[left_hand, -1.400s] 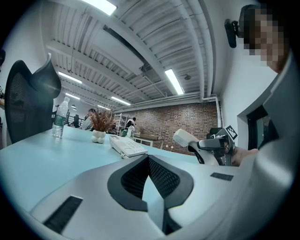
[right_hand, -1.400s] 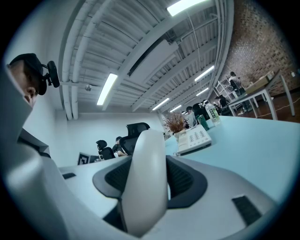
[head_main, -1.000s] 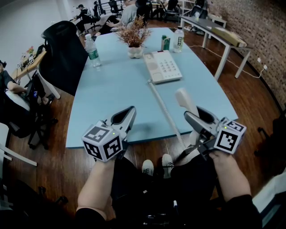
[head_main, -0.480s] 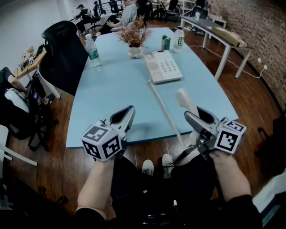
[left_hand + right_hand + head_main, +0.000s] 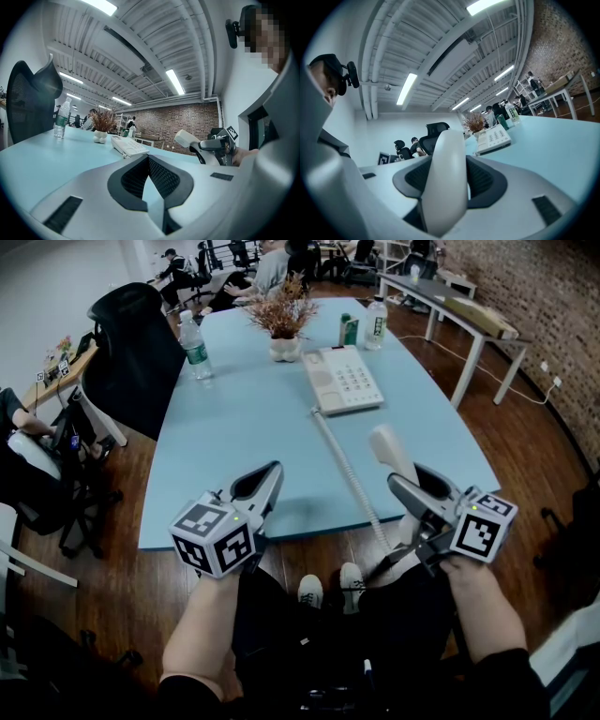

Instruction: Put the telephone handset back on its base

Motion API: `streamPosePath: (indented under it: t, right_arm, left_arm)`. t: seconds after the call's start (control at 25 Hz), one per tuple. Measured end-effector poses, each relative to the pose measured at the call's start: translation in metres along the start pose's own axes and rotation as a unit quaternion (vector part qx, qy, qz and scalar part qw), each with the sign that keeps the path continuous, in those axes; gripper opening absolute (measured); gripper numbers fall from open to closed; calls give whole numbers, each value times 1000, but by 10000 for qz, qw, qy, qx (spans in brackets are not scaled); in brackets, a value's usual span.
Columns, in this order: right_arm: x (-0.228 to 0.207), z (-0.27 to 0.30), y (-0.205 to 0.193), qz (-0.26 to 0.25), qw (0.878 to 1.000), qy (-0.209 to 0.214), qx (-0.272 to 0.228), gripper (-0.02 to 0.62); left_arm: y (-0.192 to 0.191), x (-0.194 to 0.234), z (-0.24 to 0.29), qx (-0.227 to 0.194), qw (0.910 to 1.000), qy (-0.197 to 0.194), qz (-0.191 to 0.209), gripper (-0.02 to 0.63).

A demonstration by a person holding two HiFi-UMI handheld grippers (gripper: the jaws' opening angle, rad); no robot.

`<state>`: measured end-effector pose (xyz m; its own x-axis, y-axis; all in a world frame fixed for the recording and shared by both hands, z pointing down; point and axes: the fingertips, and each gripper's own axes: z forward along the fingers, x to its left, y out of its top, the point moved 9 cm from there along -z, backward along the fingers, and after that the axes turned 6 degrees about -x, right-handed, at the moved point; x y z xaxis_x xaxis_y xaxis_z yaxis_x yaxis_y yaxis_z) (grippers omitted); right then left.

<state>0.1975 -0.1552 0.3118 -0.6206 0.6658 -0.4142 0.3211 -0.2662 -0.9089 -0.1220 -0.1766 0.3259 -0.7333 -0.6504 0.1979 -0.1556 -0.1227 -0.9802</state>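
A white handset stands nearly upright in my right gripper, whose pads are shut on it near the table's front right edge. In the right gripper view the handset fills the gap between the jaws. Its coiled cord runs back across the table to the white telephone base, which lies flat beyond the middle. My left gripper hovers at the front left edge, shut with nothing held; the left gripper view shows its pads meeting at the tip, and the handset off to the right.
The light blue table carries a water bottle at the left, a dried plant in a white pot, a green can and a second bottle at the back. A black office chair stands left; people sit beyond.
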Motion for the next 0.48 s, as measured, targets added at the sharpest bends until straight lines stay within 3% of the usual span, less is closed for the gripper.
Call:
streamPosePath:
  t: [0.48]
  right_arm:
    - [0, 1, 1, -1, 10000, -10, -21, 238]
  left_arm:
    - [1, 2, 0, 2, 10000, -12, -6, -5]
